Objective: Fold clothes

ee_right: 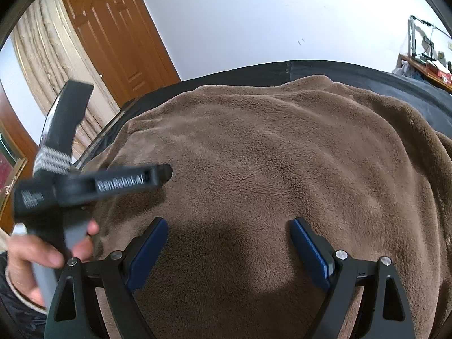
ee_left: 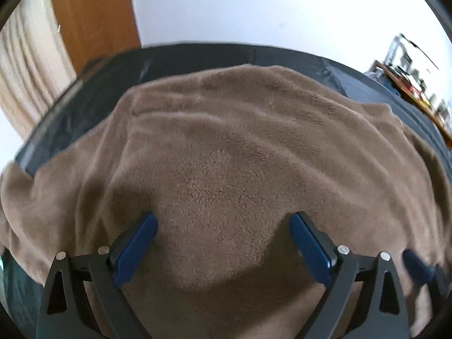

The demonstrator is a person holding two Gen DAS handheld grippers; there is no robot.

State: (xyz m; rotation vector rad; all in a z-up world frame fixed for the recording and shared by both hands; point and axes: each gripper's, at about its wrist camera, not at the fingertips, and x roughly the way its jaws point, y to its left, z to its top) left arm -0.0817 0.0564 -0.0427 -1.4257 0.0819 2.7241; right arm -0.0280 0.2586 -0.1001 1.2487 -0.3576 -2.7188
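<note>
A brown fleece garment lies spread over a dark bed cover, with soft creases running across it. My left gripper hovers open just above the fleece, with only cloth showing between its blue pads. In the right wrist view the same fleece fills the middle, and my right gripper is open over it with nothing held. The left gripper's black body, blurred, is at the left of that view, held by a hand. One blue pad of the right gripper shows at the lower right.
A wooden door and a beige curtain stand beyond the bed's far left corner. A white wall runs behind. A cluttered wooden desk sits at the far right. The dark cover's edge rims the fleece.
</note>
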